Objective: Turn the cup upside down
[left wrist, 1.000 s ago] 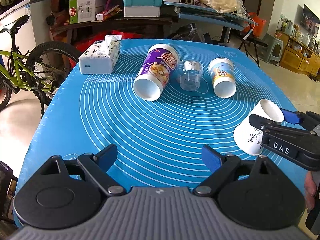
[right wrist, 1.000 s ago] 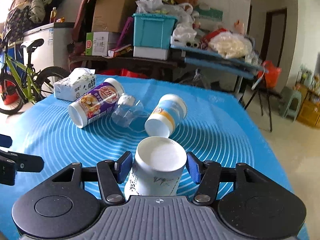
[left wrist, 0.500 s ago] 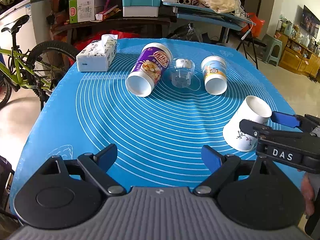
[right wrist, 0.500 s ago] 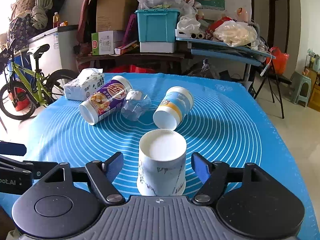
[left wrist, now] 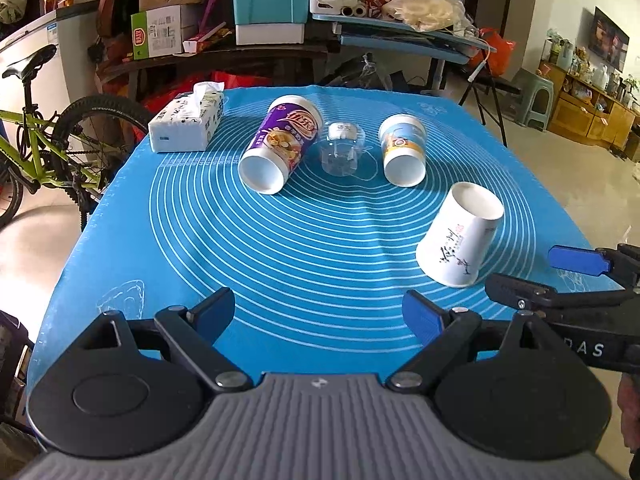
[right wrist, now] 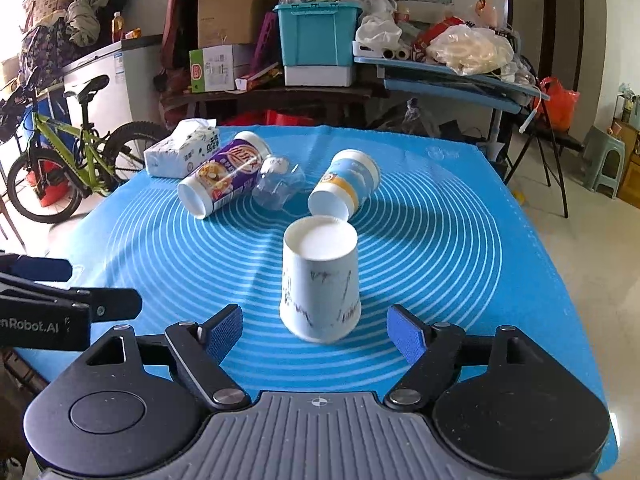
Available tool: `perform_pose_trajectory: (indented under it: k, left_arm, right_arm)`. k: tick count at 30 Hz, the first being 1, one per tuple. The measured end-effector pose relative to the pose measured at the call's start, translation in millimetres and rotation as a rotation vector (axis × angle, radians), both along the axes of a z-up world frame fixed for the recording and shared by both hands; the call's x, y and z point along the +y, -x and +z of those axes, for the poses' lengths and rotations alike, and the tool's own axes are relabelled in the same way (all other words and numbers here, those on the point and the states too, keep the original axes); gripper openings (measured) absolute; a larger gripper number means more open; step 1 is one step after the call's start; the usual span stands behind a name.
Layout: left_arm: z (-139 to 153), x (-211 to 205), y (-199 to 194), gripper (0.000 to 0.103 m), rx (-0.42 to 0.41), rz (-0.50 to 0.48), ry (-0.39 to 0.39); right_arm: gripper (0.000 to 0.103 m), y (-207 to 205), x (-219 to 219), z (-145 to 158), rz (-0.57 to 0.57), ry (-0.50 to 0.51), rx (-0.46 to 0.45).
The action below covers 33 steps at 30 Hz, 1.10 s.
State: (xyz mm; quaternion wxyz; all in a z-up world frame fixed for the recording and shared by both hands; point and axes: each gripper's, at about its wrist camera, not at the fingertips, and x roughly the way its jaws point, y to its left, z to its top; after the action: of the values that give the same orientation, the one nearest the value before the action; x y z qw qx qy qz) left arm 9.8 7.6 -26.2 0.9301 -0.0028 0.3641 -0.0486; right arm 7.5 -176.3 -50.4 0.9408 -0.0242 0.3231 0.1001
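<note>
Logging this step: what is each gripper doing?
Left gripper: open, holding nothing.
Right gripper: open, white paper cup stands free between its jaws.

- "DAS" in white letters on black right gripper (left wrist: pixel 560 276), lower right of left wrist view.
- "nRobot.AI" on black left gripper (right wrist: pixel 60 284), left edge of right wrist view; start of word cut off.
- Chinese signs on purple cup (left wrist: pixel 282 142), white cup (left wrist: pixel 460 236), tissue pack (right wrist: pixel 182 152): too small to read.

On the blue mat (left wrist: pixel 168 248): 3 paper cups — white (left wrist: pixel 460 234), purple (left wrist: pixel 282 142), blue-and-white (left wrist: pixel 402 148). 1 clear plastic cup (left wrist: pixel 340 150). 1 tissue pack (left wrist: pixel 186 122). 2 grippers, left (left wrist: pixel 318 314) and right (right wrist: pixel 316 330).
</note>
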Motion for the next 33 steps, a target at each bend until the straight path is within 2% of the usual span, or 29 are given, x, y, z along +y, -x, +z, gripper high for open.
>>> perform_pose_trajectory:
  k: [12, 33]
  left_arm:
    - [-2, -3, 10, 0.090, 0.003, -0.009, -0.014]
    - [-5, -5, 13, 0.090, 0.006, -0.015, -0.015]
  right_arm:
    - [0.081, 21, -2, 0, 0.035, -0.022, 0.010]
    - [0.081, 25, -4, 0, 0.020, -0.024, 0.027]
